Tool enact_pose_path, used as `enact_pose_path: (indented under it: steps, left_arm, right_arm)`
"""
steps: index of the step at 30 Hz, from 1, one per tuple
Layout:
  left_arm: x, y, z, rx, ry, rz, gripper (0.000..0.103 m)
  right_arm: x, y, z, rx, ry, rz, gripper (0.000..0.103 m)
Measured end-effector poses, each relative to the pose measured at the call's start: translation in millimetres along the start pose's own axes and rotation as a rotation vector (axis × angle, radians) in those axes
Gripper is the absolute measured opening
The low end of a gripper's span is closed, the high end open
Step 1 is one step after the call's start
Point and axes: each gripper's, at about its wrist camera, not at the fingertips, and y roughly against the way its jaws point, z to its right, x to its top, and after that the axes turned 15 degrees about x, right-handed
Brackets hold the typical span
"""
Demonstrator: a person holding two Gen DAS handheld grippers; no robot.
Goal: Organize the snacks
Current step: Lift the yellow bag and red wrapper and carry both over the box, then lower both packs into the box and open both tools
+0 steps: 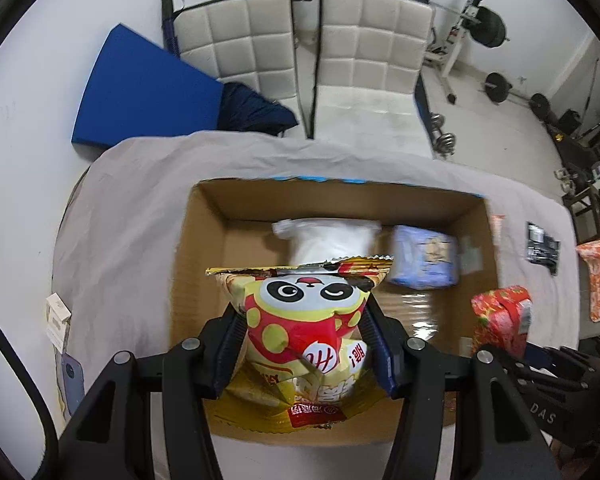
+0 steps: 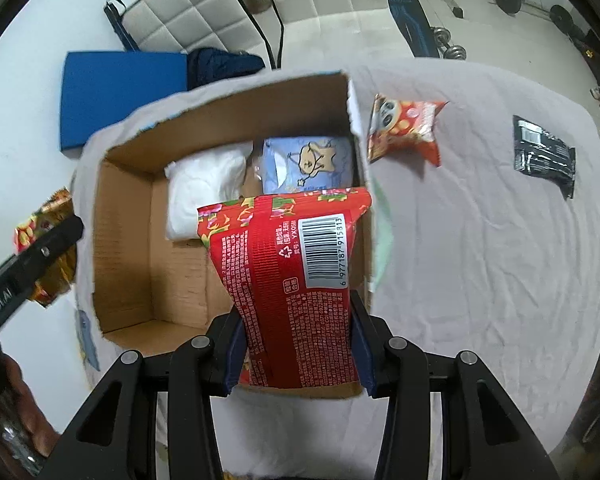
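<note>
My left gripper [image 1: 302,316] is shut on a yellow-and-red panda snack bag [image 1: 300,328] and hangs over the open cardboard box [image 1: 198,280]. My right gripper [image 2: 298,312] is shut on a red snack bag [image 2: 288,280] with a barcode, above the box's [image 2: 120,208] right side. Inside the box lie a white packet [image 2: 204,188] and a light blue packet [image 2: 304,164] with a cartoon animal. In the left wrist view the white packet [image 1: 332,240] and blue packet [image 1: 424,260] sit at the far end, and the red bag [image 1: 500,320] shows at right.
The box stands on a table under a grey cloth [image 2: 480,240]. An orange-red panda bag [image 2: 404,128] and a black packet [image 2: 544,152] lie on the cloth right of the box. White padded chairs [image 1: 372,48], a blue mat [image 1: 140,88] and gym weights [image 1: 496,88] stand beyond the table.
</note>
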Motion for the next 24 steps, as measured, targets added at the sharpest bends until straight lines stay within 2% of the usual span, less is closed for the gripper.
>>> enact_pose_path:
  steps: [4,7,11,14,16,19,21,24]
  left_arm:
    - [10,-41,-6,0.066,-0.028,-0.042,0.052]
    - [18,-75,-7,0.144,-0.066,-0.075,0.052]
    - [23,-113,6,0.266,-0.150,-0.091,0.052]
    - [24,-133,22,0.319,-0.222,-0.099,0.052]
    - [25,-144,29,0.320,-0.242,-0.123,0.053]
    - [24,-157,38,0.266,-0.241,-0.175,0.053]
    - [24,-158,41,0.243,-0.237,-0.178,0.053]
    - [25,-160,41,0.167,-0.211,-0.206,0.053]
  right_arm:
    - [5,-31,-1,-0.049,-0.002,-0.024,0.047]
    - [11,-50,0,-0.081,-0.005,-0.043,0.047]
    - [17,-72,1,-0.118,-0.004,-0.065,0.047]
    - [20,-84,1,-0.140,-0.002,-0.078,0.047]
    - [22,-90,1,-0.151,-0.002,-0.084,0.047]
    - [25,-100,2,-0.171,-0.002,-0.102,0.047]
    - [26,-104,1,-0.194,0.007,-0.103,0.047]
    - [27,-109,-2,-0.173,0.008,-0.114,0.047]
